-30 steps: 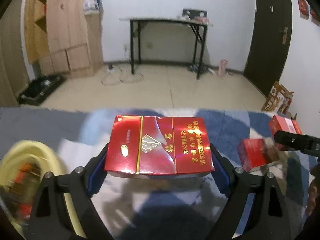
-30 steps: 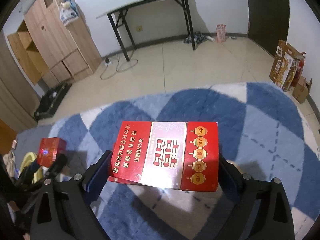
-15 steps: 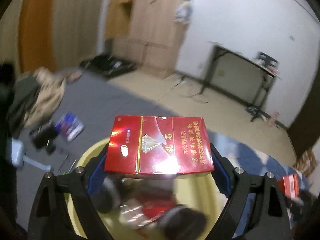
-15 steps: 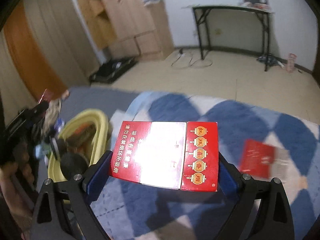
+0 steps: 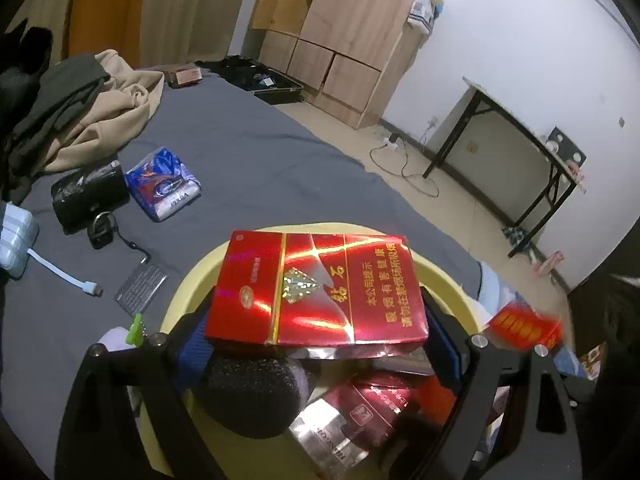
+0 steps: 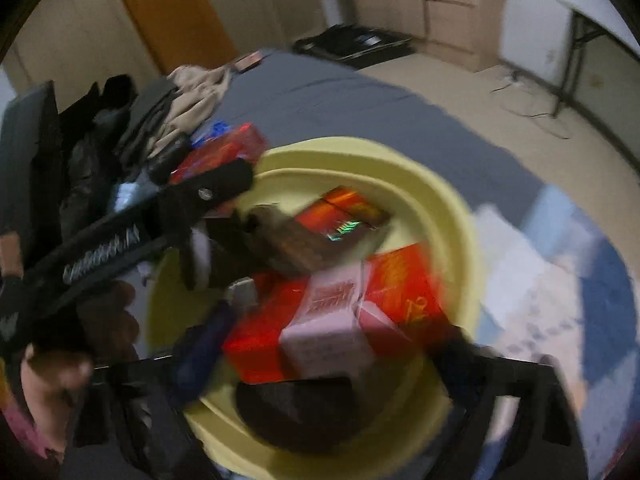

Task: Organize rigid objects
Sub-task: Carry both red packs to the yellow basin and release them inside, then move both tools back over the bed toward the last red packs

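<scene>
Both jaws clamp cartons: left gripper (image 5: 316, 344) holds a glossy red-and-gold cigarette carton (image 5: 316, 288) flat above the round yellow plastic basin (image 5: 192, 284); right gripper (image 6: 332, 364) has just closed further on a red-and-white carton (image 6: 336, 316) over the same basin, view blurred. Best lower each low into a free gap among the boxes inside before releasing, one at a time, flat.

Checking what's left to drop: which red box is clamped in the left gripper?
The bright red box with gold lettering, held flat in the left gripper over the yellow tub; the darker maroon box already lies inside it.
</scene>
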{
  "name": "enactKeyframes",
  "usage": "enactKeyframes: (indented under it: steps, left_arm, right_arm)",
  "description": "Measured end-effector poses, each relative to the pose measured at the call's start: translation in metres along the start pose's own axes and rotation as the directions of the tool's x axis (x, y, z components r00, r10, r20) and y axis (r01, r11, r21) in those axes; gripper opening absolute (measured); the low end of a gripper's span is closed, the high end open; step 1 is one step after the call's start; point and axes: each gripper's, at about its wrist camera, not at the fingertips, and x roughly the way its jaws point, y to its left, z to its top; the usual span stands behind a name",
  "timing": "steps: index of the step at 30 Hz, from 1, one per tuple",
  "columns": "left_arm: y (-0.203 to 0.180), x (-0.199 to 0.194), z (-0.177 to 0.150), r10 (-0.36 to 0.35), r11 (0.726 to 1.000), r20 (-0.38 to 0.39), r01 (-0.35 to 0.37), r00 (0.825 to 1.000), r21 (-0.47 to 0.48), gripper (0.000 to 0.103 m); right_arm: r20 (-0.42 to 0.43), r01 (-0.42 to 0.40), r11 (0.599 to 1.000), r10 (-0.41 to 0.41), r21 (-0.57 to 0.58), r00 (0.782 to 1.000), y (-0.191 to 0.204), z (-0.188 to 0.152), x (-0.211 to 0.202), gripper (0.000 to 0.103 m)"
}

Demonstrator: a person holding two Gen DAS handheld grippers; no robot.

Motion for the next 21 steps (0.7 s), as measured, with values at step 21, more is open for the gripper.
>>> enactKeyframes:
  steps: [21]
  left_arm:
    - [-0.102, -0.085, 0.002, -0.286, 0.937, 0.1, 0.257, 0.953, 0.235, 0.103]
  right_arm:
    - [0.278, 0.17, 0.957, -0.234, 0.237, 0.932, -0.055, -0.086, -0.152, 0.103]
